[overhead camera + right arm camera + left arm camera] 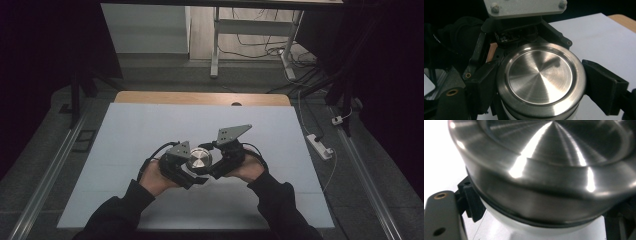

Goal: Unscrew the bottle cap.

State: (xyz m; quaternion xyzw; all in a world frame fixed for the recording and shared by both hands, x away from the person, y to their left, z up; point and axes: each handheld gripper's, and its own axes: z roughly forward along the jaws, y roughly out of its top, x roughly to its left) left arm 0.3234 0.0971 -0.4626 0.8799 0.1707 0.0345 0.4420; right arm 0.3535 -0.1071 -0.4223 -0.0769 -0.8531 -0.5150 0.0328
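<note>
A white container with a brushed steel lid is held up over the white-covered table, between both hands. My left gripper is shut on the container's body just below the lid, and its black jaws show at either side. My right gripper comes in from the opposite side. Its two black jaws press against the left and right of the lid's rim. In the right gripper view the left gripper's grey plate sits just behind the lid.
The wooden far edge of the table shows beyond the white cover. On the floor to the right lies a white power strip with cables. A desk frame stands further back. Metal rails run along both sides.
</note>
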